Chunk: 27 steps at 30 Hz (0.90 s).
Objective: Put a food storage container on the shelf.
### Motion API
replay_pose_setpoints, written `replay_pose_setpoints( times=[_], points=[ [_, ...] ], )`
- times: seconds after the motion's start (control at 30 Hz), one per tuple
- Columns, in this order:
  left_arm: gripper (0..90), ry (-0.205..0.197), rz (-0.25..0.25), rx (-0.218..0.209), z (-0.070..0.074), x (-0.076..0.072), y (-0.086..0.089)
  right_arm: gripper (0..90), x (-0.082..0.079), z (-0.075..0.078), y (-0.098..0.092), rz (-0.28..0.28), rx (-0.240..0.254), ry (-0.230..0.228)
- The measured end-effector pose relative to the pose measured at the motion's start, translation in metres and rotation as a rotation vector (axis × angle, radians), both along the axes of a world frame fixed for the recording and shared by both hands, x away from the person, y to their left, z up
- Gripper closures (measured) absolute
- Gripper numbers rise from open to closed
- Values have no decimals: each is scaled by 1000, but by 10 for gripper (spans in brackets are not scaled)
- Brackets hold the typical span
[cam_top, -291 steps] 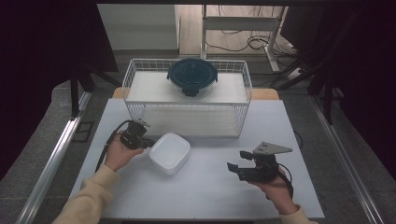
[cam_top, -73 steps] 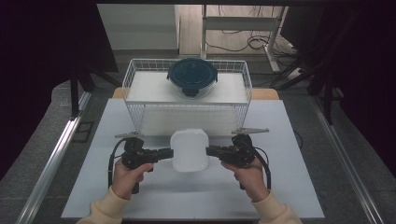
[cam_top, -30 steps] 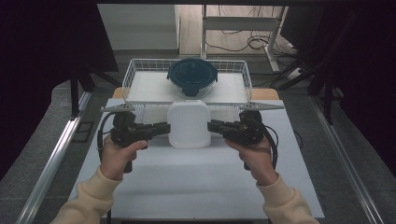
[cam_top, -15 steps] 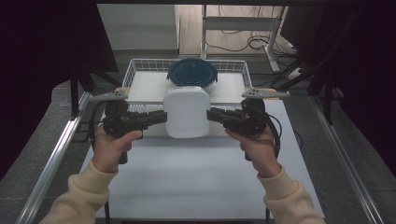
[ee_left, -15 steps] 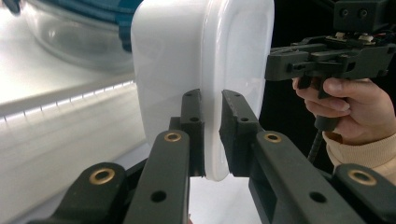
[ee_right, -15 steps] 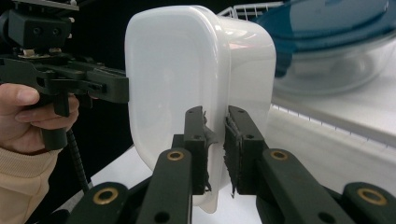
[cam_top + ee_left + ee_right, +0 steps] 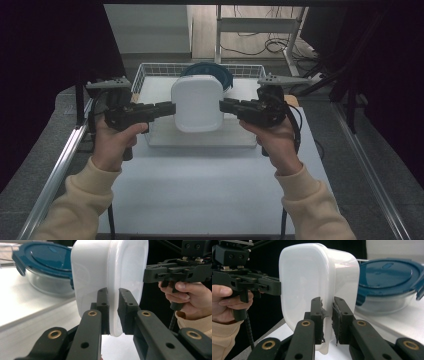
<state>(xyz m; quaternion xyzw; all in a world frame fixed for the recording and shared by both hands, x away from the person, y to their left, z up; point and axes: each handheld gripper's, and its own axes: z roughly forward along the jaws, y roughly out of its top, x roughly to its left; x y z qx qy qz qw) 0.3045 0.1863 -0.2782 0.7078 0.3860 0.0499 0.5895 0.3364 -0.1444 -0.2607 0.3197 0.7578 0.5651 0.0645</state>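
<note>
A white plastic container [image 7: 197, 102] hangs in the air on its side, above the front of the wire basket [image 7: 145, 75]. My left gripper [image 7: 170, 107] is shut on its left rim and my right gripper [image 7: 223, 106] on its right rim. In the left gripper view the jaws [image 7: 113, 291] pinch the thin rim of the container [image 7: 100, 267], and the right gripper [image 7: 147, 273] meets it from the far side. The right gripper [image 7: 327, 300] likewise clamps the rim of the container [image 7: 312, 277] in its own view, with the left gripper [image 7: 278, 287] opposite.
A glass container with a blue clip lid [image 7: 222, 75] stands inside the basket, just behind the lifted container. The white table [image 7: 210, 185] stretches in front of the basket. Dark curtains flank both sides, and a metal rail [image 7: 55, 175] runs along the left.
Both hands have risen and moved away from the person, carrying the white container from above the table to above the basket's front. Both grips are unchanged.
</note>
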Motion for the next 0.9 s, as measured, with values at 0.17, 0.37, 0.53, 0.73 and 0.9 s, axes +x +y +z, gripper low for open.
replay_pose_setpoints(
  times=[0.17, 0.37, 0.53, 0.73, 0.9],
  points=[
    [806, -3, 3, 2, 11, 10, 3, 791, 11, 13, 4, 4, -8, -10],
    [803, 3, -4, -5, 26, 29, 5, 791, 23, 27, 7, -10, -14, -14],
    [804, 13, -14, -20, 36, 42, 6, 792, 36, 39, 6, -8, -5, -10],
    [803, 14, -14, -10, 48, 50, 5, 792, 44, 49, 6, -14, 5, -11],
    [803, 20, -17, 4, 53, 61, 3, 792, 53, 52, 4, -23, 9, 3]
  ],
)
